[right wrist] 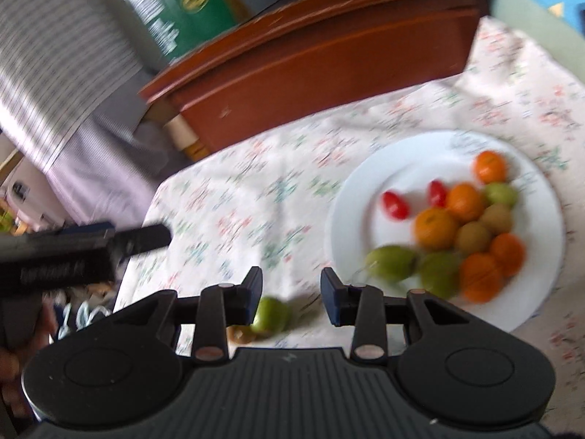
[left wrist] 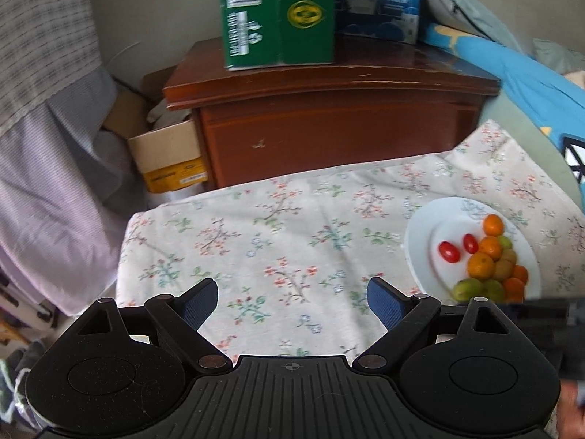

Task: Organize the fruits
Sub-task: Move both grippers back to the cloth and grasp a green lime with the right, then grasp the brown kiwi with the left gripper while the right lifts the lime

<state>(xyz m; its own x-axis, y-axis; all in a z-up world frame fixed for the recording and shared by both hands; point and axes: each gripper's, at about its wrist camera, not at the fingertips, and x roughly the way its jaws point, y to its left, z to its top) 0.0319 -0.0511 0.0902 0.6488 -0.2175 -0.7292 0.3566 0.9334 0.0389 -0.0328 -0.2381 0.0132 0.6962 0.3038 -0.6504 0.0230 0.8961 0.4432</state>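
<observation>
A white plate (left wrist: 416, 241) (right wrist: 343, 212) on the floral cloth (left wrist: 278, 234) holds two cherry tomatoes (left wrist: 449, 251) (right wrist: 395, 205), several oranges (left wrist: 480, 265) (right wrist: 435, 228), green fruits (left wrist: 468, 289) (right wrist: 391, 262) and brown ones (right wrist: 473, 237). One loose green fruit (right wrist: 271, 315) lies on the cloth off the plate, beside a small brown piece (right wrist: 241, 334). My right gripper (right wrist: 291, 292) hovers over it with its jaws narrowly apart and nothing pressed between them. My left gripper (left wrist: 292, 292) is open wide over bare cloth, to the left of the plate.
A brown wooden nightstand (left wrist: 329, 109) stands behind the cloth with a green box (left wrist: 278, 18) on top. A cardboard box (left wrist: 164, 157) sits at its left, and striped fabric (left wrist: 44, 146) hangs further left. Blue bedding (left wrist: 530, 84) lies at the right.
</observation>
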